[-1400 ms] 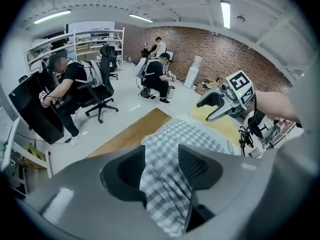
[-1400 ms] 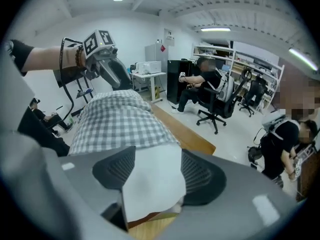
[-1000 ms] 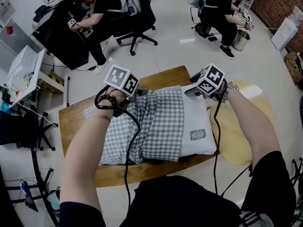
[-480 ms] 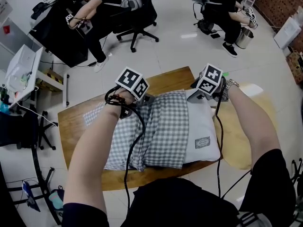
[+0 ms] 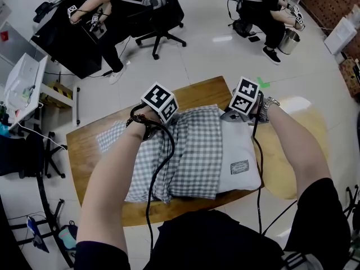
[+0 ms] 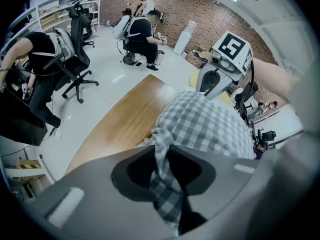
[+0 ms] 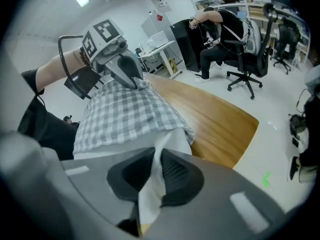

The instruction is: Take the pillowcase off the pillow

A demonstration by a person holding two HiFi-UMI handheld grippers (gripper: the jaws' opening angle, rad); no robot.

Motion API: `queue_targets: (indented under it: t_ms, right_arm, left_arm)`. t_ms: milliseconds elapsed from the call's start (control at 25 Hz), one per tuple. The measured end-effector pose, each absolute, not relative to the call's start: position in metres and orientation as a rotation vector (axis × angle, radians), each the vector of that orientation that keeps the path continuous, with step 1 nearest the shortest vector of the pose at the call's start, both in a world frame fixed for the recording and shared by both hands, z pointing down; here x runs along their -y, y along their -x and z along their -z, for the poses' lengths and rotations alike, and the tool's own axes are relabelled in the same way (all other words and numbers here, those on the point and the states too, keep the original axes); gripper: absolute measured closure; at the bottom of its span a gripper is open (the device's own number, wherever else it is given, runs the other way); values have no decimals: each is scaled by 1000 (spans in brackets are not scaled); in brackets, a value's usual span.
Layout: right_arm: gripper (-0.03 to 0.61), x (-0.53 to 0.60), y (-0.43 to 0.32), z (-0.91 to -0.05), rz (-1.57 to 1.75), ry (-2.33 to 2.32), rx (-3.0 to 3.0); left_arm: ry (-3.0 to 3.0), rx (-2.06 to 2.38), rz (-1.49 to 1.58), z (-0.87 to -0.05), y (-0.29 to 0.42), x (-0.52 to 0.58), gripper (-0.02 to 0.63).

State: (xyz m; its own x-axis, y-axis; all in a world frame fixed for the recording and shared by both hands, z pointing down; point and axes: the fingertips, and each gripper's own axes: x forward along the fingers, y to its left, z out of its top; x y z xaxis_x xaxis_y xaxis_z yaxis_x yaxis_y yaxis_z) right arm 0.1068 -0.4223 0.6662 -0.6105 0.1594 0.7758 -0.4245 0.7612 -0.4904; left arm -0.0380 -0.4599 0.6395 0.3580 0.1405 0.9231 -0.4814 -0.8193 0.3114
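Note:
A white pillow (image 5: 241, 151) lies on the wooden table (image 5: 197, 92), its left part inside a grey-and-white checked pillowcase (image 5: 191, 145). My left gripper (image 5: 167, 118) is at the pillowcase's far edge. Its jaws have just been closing and now pinch a fold of checked cloth (image 6: 167, 194) in the left gripper view (image 6: 167, 156). My right gripper (image 5: 228, 116) is at the pillow's bare far corner. Its jaws have also just been closing, and they grip white pillow fabric (image 7: 149, 194) in the right gripper view (image 7: 157, 166). Each gripper shows in the other's view: right (image 6: 220, 79), left (image 7: 122, 66).
A round yellow table (image 5: 292, 167) stands to the right. Behind the table are a black office chair (image 5: 160, 21) and seated people (image 5: 264, 10). A white desk (image 5: 25, 83) is at the left. Bare wood (image 5: 90, 162) shows left of the pillow.
Both grippers sank onto the pillow's far edge. The left took hold of the checked pillowcase, the right of the white pillow corner.

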Motion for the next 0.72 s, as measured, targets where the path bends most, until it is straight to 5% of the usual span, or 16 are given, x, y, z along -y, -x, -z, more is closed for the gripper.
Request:
queue_targets:
  t_ms: [160, 720]
  right_arm:
    - [568, 415, -109, -661, -780, -263, 2070]
    - [571, 385, -126, -626, -645, -421, 2052]
  left_arm:
    - [-2088, 379, -1464, -638, 52, 459, 587]
    - [-2082, 651, -1414, -620, 96, 439, 597]
